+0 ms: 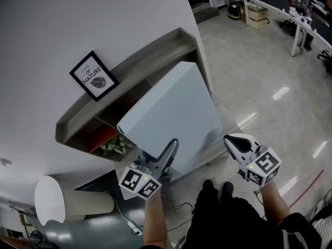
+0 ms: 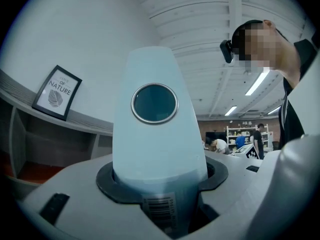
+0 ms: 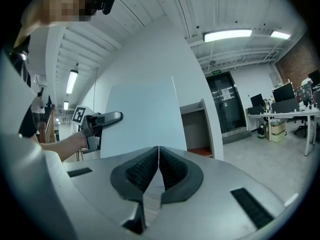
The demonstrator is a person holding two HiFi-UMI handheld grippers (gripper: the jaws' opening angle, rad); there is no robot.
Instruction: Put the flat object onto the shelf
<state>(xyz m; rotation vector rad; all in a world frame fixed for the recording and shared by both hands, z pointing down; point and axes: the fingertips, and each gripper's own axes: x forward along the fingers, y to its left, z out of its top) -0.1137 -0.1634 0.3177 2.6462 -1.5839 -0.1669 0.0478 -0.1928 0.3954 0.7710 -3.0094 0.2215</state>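
The flat object [image 1: 176, 118] is a large pale blue panel, held upright and tilted in front of the wooden wall shelf [image 1: 129, 69]. My left gripper [image 1: 168, 152] is shut on its lower edge. In the left gripper view the panel [image 2: 155, 134] rises from between the jaws of my left gripper [image 2: 160, 186], showing a round ring and a barcode near the bottom. My right gripper [image 1: 236, 141] hangs shut and empty, just off the panel's lower right corner. The right gripper view shows its pads [image 3: 150, 169] pressed together, with the panel [image 3: 142, 116] and the left gripper [image 3: 100, 121] ahead.
A framed "nature" print [image 1: 93, 75] leans on the shelf's top board. A small plant [image 1: 115, 145] and something orange [image 1: 104, 138] sit in the lower compartment. A white lamp shade [image 1: 49, 198] stands at lower left. Desks [image 1: 290, 9] are far off across the glossy floor.
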